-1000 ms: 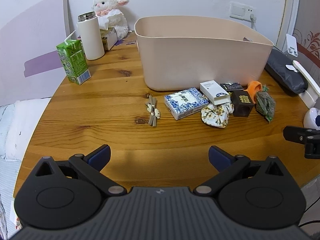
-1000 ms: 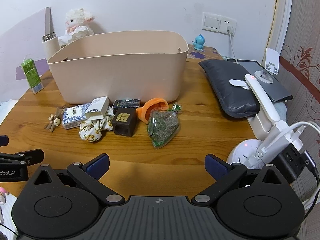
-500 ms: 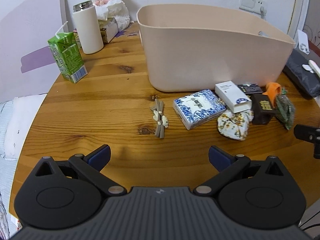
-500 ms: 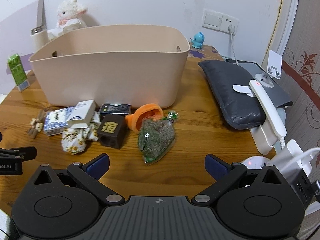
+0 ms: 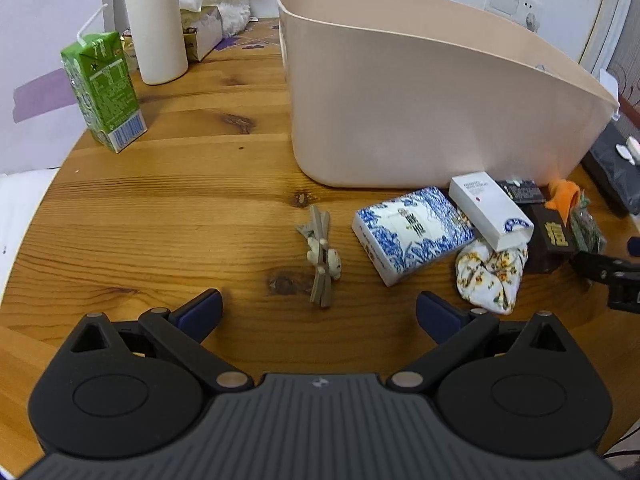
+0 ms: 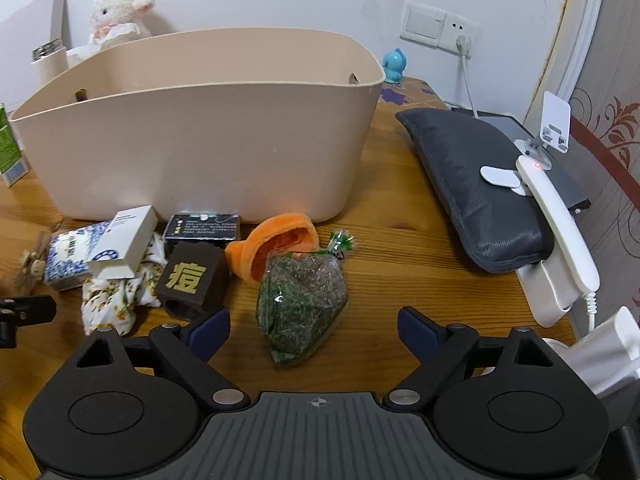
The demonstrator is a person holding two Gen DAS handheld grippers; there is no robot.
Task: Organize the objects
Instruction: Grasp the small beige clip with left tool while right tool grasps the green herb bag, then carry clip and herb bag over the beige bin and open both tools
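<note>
A beige bin [image 5: 420, 112] [image 6: 208, 148] stands on the wooden table [image 5: 180, 208]. In front of it lie a small clip with bears [image 5: 322, 256], a blue-white box [image 5: 412, 232], a white box [image 5: 488, 208], a floral cloth [image 5: 490, 276], a dark brown block [image 6: 194, 280], a black box [image 6: 204, 228], an orange plush [image 6: 276, 246] and a bag of dried greens [image 6: 302, 300]. My left gripper [image 5: 319, 314] is open, just before the clip. My right gripper [image 6: 314, 330] is open, its fingers either side of the bag's near end.
A green carton [image 5: 102, 88], a white flask [image 5: 156, 24], a tissue box [image 5: 202, 30] and a plush lamb [image 6: 116, 12] stand at the back left. A dark pouch [image 6: 476, 184], a white device [image 6: 556, 208] and a wall socket [image 6: 440, 26] are on the right.
Both grippers have moved forward and lower toward the items. The clip now lies just ahead of the left jaws, and the bag of greens now reaches between the right fingers.
</note>
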